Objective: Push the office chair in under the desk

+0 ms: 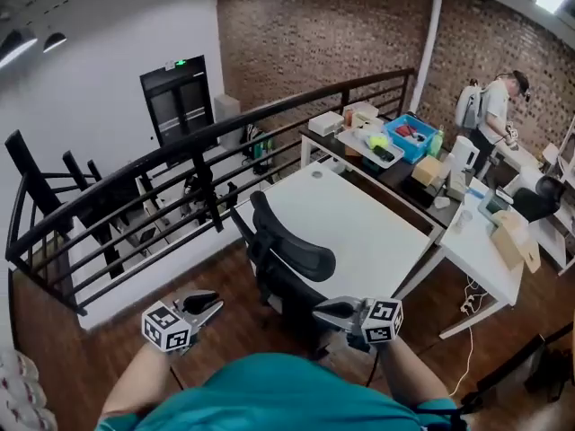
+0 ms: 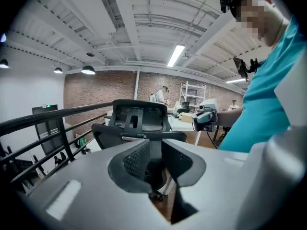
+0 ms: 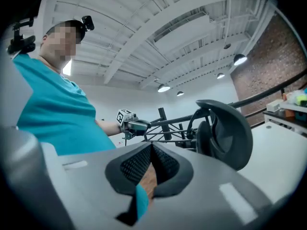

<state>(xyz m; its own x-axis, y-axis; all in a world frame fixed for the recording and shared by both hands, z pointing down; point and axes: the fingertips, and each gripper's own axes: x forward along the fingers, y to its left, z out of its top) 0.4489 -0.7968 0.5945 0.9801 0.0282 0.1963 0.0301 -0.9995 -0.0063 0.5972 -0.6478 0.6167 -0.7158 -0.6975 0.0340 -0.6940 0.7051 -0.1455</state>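
A: Entry one, the table (image 1: 359,218)?
B: It is standing by the railing (image 1: 135,173). The chair (image 1: 292,259) is sitting at its near edge, back facing the person, likely awaiting a push.
A: Entry two, grippers?
B: The left gripper (image 1: 214,305) and right gripper (image 1: 317,312) are hovering level beside the chair's back, not touching it. The left fingers (image 2: 136,159) are standing narrowly apart and empty. The right fingers (image 3: 136,164) are pressing together, probably for a blunt shove.

office chair (image 1: 301,251): 1 | left gripper (image 1: 216,303) + right gripper (image 1: 319,312): 2 | blue bin (image 1: 418,153): 1 | person at back (image 1: 492,106): 1

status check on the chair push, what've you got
Left tongs slightly apart, empty; right tongs shut, empty. Black mesh office chair at white desk's near edge, untouched, not yet pushed in. Nothing seen blocking it.
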